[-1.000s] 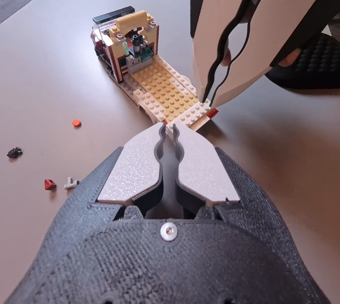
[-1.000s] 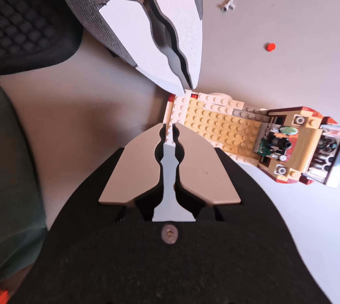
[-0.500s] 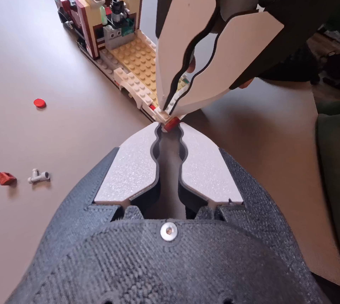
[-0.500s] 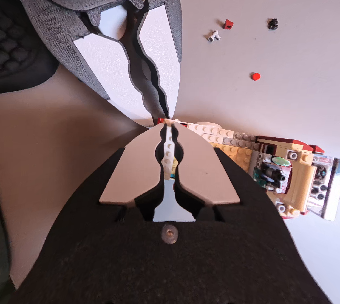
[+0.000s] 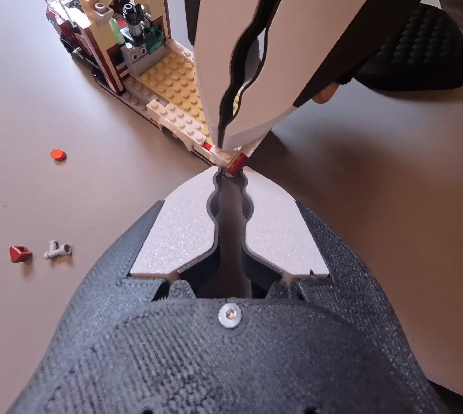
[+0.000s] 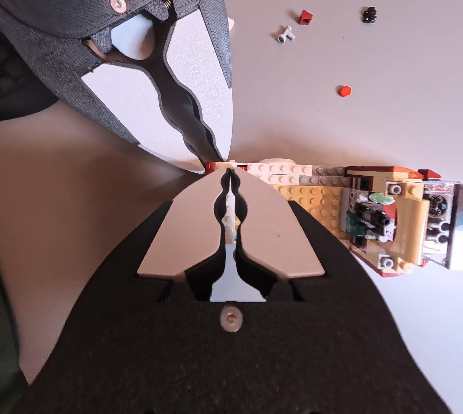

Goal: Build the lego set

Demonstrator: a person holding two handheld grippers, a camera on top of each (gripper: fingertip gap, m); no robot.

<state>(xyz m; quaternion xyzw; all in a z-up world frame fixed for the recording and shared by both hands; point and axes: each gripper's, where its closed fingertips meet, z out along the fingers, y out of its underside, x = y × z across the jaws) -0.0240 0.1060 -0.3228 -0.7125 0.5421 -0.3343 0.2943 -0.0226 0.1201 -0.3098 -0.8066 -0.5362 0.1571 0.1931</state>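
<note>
Smooth grey-brown tabletop (image 5: 100, 176) fills both views; on it stands our half-built tan, white and dark-red brick vehicle (image 5: 160, 71), its studded tan floor open behind the cab.

We have both tools at the model's rear corner; our left gripper (image 5: 229, 172) has its fingers parted a little around the small translucent red brick (image 5: 236, 160) on that corner, touching or nearly so, though we cannot tell whether it truly grips; our right gripper (image 6: 231, 171) has its tips drawn together, pressing down on the white rear plate (image 6: 226, 165); whether anything is pinched between them we cannot tell.

We judge the step to be seating a rear piece; next we need firm downward pressure while the left steadies the model, since it could slide on the slick surface.

Loose parts well apart from the model, counted: one round red stud (image 5: 58, 153); one dark-red sloped brick (image 5: 20, 253); one light-grey pipe-shaped piece (image 5: 58, 249); one small black piece (image 6: 369, 14); four in all.
</note>
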